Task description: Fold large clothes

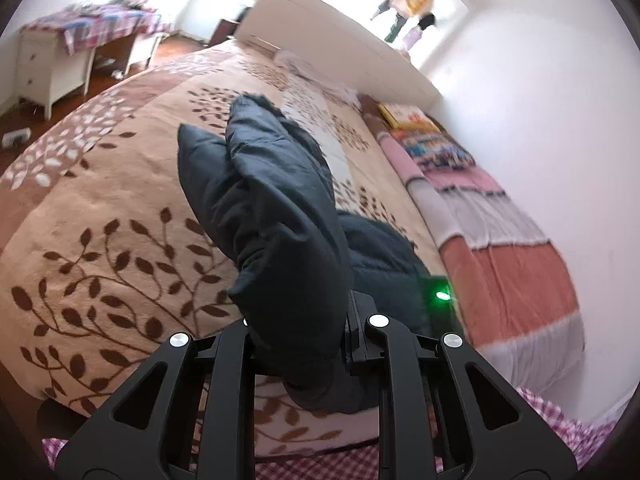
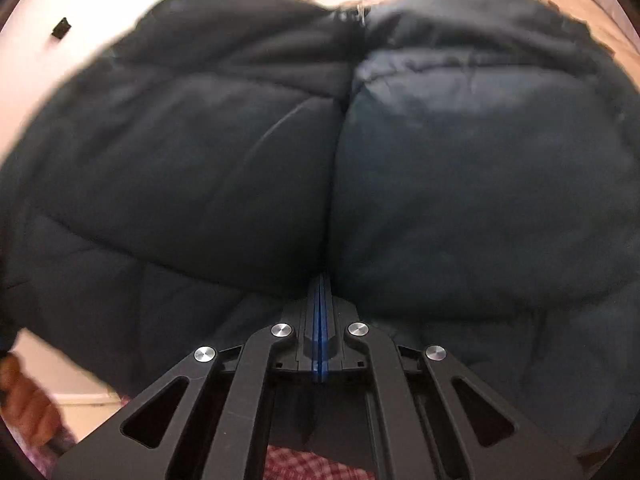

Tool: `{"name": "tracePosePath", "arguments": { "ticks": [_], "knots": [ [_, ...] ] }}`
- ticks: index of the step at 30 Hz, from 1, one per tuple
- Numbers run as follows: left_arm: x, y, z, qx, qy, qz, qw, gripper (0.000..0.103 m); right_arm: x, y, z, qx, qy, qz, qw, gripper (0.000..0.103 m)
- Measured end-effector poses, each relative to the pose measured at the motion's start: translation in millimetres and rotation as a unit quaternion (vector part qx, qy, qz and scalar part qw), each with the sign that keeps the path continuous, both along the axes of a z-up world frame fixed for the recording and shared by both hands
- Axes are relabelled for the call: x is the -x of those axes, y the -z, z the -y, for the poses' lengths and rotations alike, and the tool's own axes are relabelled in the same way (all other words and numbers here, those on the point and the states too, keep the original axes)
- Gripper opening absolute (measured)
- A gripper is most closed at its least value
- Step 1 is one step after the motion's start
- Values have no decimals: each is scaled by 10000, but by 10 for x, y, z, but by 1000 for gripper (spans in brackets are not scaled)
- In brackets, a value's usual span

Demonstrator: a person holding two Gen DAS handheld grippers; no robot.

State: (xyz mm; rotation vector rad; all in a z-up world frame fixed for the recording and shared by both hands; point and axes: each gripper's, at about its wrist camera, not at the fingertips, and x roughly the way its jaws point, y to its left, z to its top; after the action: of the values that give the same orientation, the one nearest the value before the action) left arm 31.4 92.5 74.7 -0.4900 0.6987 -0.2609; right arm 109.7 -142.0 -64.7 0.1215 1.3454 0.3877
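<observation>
A dark navy puffer jacket (image 1: 272, 200) hangs lifted above the leaf-patterned bed blanket (image 1: 100, 220). My left gripper (image 1: 298, 340) is shut on a thick fold of it, which stands up in front of the camera. In the right wrist view the same jacket (image 2: 280, 160) fills nearly the whole frame. My right gripper (image 2: 321, 284) is shut, its blue-edged fingers (image 2: 320, 320) pressed together with the jacket's padding bulging over their tips. The right gripper's body with a green light (image 1: 440, 295) shows behind the jacket.
A white headboard or cabinet (image 1: 340, 40) runs along the far side of the bed. Books (image 1: 404, 116) and a striped pink and orange blanket (image 1: 500, 248) lie by the wall. A white desk (image 1: 52, 64) stands at far left.
</observation>
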Motion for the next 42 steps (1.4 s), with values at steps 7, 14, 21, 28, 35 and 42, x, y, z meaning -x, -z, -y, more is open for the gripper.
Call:
{"name": "tracePosePath", "arguments": {
  "ticks": [7,14,21,28,35,42],
  "knots": [
    [54,-276,497,-577,459,433,9963,18,-16,15,111,-183,60,-39,9998,0],
    [105,-477,932,-956,814,630,9901,18,784,-732,888,-526,338,856,9944,1],
    [104,-605,1468,-1321,1223,715,9811,17,1007,-851,2197,-759,1971,1160,9705,2],
    [1,-528,2275,-1749,2039,643,9611,17,666,-200,2304,-1434,2163,416,9648,2],
    [-109,-57,3073,-2061,2833,273,9362,18,486,21,2110,-1638,2034,334,9647,0],
    [-81,420,3517,-2538,3237,25,9115,21,454,126,2192,-1943,2184,243,9560,0]
  ]
}}
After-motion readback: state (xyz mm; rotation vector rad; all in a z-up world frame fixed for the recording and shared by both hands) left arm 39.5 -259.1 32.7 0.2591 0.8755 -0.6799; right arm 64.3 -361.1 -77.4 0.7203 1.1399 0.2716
